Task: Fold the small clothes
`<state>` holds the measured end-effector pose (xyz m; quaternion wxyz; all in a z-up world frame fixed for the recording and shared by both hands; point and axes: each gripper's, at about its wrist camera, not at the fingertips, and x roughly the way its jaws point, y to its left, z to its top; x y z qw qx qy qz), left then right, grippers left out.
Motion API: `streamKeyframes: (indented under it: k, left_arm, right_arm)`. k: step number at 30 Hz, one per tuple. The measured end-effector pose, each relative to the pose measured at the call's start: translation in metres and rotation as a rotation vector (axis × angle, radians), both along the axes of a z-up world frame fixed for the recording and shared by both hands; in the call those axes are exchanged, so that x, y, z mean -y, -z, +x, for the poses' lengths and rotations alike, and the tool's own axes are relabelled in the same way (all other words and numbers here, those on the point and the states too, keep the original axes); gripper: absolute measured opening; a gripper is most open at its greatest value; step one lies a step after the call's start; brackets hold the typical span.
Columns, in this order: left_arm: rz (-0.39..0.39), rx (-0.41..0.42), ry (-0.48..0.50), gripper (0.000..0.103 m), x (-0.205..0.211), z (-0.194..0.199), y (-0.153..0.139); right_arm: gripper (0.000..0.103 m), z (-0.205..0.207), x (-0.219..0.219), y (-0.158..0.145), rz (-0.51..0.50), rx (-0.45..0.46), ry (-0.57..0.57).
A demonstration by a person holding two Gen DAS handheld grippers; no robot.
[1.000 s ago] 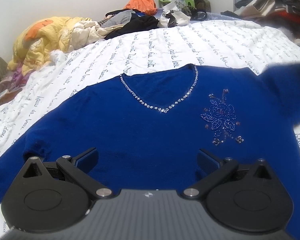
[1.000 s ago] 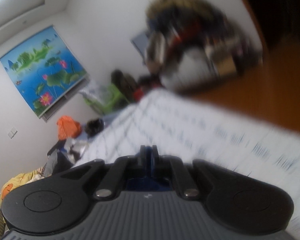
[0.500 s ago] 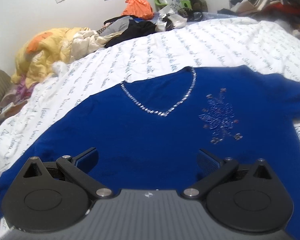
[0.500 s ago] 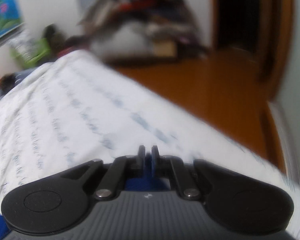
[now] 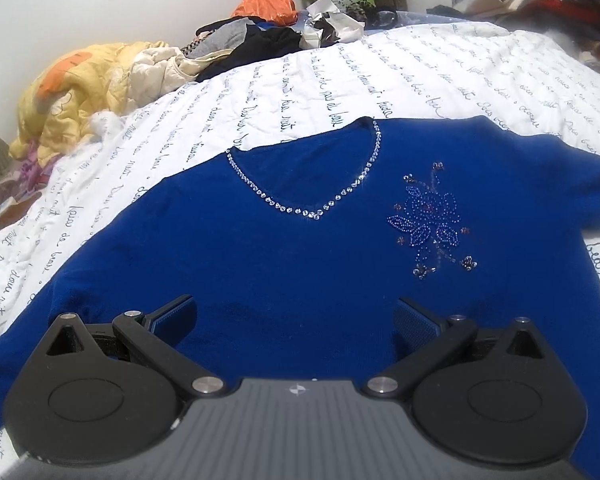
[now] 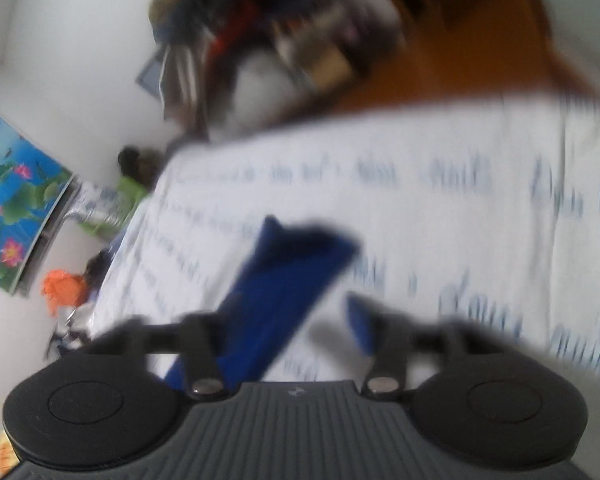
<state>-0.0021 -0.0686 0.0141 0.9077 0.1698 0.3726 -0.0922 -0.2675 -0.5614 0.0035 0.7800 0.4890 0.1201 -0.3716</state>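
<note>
Sweater (image 5: 300, 280) flat on bed (image 5: 460, 64), centre frame; left gripper (image 5: 294, 316) jaws wide, empty — right gripper (image 6: 284, 320) jaws just opened, sleeve (image 6: 292, 280) loose between them; risk: sleeve lands crooked, spoiling the fold.

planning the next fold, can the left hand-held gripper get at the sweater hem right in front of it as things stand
Probably yes. The left hand-held gripper is open over the sweater, which lies flat on the bed. Nothing lies between its fingers and the cloth, though the hem itself is hidden under the gripper.
</note>
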Motion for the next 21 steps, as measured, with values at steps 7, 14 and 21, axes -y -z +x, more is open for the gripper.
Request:
streamKeyframes:
  k: [7,14,21]
  left_arm:
    - [-0.023,-0.007,-0.031,0.103,-0.005,-0.001,-0.002]
    - [0.008,0.013,-0.013,0.103,-0.003,-0.005,-0.007]
    - [0.003,0.028,-0.070,0.103,-0.030,-0.001,-0.014]
  right_arm:
    - [0.076,0.001,0.015,-0.003,0.071,0.048,-0.041]
    - [0.072,0.023,0.002,0.020,0.021,0.139,0.011]
    - [0.005,0.030,0.014,0.026,0.028,0.087,0.111]
